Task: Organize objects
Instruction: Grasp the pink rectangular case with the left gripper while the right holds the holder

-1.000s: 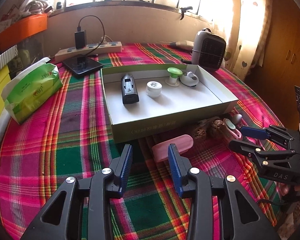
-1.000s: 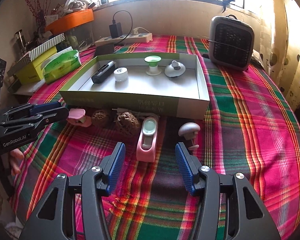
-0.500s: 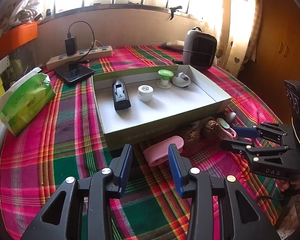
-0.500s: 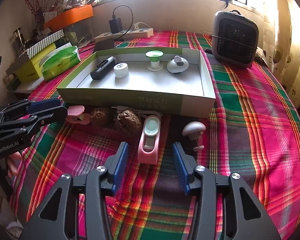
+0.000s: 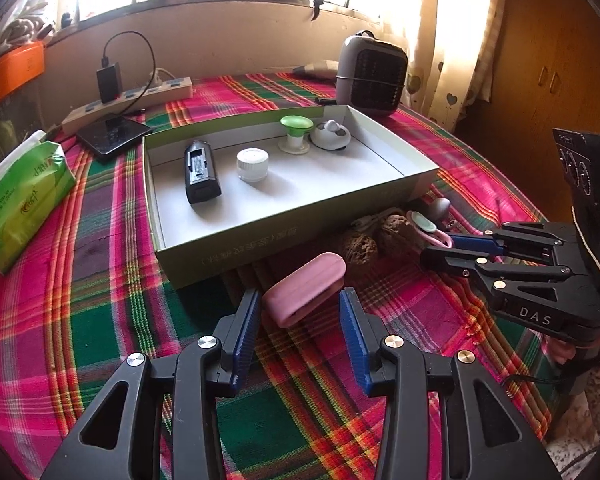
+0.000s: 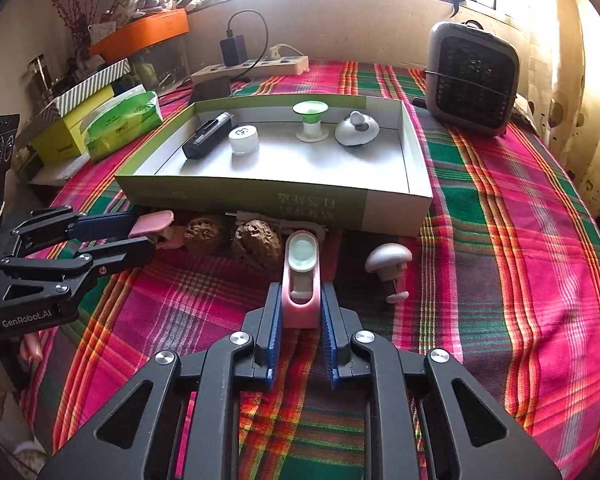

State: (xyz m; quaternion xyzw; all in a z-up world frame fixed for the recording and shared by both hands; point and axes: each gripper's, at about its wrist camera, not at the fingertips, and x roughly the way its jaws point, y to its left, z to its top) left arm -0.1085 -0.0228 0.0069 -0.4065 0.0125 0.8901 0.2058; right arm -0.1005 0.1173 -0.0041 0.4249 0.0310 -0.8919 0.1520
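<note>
Four items are already placed in the box [image 6: 396, 204]. The pink holder [image 6: 300, 280] is clamped by the right claw [image 6: 300, 332]; the left claw [image 5: 296, 336] is opening astride a pink case [image 5: 304, 288], seemingly untouched. Several items are left on the bench [image 6: 500, 240].

Left tongs [image 5: 298, 320] opening wide; right tongs [image 6: 300, 312] clamped tight

Open plaid cloth [image 6: 520, 264] right, tray wall [image 6: 260, 200] blocking ahead (walnuts [image 6: 256, 244] crowd its foot)
</note>
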